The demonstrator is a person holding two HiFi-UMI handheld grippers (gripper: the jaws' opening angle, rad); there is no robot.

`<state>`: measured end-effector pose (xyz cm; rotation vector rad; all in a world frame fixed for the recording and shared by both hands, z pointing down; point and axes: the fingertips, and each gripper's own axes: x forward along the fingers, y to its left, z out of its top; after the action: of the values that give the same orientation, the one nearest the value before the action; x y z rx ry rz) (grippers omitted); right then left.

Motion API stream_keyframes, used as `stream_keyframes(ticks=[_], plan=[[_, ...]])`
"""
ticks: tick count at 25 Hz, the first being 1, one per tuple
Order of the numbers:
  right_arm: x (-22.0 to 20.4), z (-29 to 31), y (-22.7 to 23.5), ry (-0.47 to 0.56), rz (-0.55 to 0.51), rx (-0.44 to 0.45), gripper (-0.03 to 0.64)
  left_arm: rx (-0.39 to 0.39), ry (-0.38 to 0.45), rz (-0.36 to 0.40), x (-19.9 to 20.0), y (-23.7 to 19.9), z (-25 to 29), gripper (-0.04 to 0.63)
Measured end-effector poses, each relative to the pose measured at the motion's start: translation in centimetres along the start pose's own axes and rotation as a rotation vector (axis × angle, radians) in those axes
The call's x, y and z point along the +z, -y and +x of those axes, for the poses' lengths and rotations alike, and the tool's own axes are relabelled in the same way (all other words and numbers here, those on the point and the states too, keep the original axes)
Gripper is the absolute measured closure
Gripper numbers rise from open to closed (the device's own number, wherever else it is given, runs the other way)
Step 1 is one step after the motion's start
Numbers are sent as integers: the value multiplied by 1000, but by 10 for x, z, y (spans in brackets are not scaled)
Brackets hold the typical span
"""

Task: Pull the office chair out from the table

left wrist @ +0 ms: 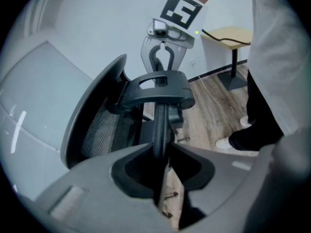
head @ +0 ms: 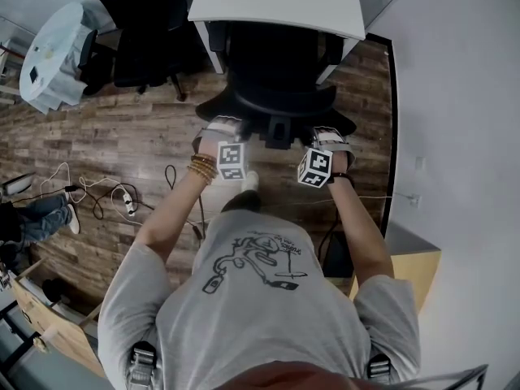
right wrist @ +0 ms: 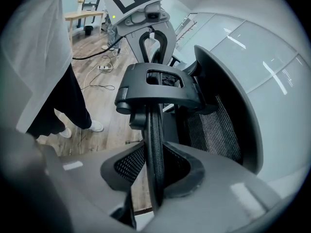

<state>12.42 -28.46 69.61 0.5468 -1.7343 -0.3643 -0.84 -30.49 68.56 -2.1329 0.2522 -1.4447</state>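
The black office chair (head: 276,80) stands at the white table (head: 276,2), its seat tucked under the tabletop. Both grippers grip the top edge of its mesh backrest. My left gripper (head: 223,136) holds the left part and my right gripper (head: 325,146) the right part. In the left gripper view the jaws (left wrist: 163,154) press on the thin backrest edge (left wrist: 159,130), with the right gripper (left wrist: 165,42) beyond the chair's back bracket (left wrist: 158,91). In the right gripper view the jaws (right wrist: 155,164) clamp the mesh edge (right wrist: 154,130), and the left gripper (right wrist: 146,28) shows behind.
A second black chair (head: 138,39) and a round white table (head: 53,55) stand at the upper left. Cables and a power strip (head: 122,197) lie on the wooden floor. A wooden side table (head: 414,270) sits by the right wall. Another person's legs (head: 36,218) show at left.
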Motion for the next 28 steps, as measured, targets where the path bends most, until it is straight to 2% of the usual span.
stream_keyframes(ticks=[8, 19, 28], plan=[[-2, -35, -49, 14, -9, -6, 508, -4, -12, -4, 21, 49, -28, 492], [-7, -59, -88, 37, -27, 0, 508, -20, -27, -19, 38, 90, -46, 495], [-19, -100, -150, 53, -41, -11, 506, -10, -35, -28, 70, 152, -75, 494]])
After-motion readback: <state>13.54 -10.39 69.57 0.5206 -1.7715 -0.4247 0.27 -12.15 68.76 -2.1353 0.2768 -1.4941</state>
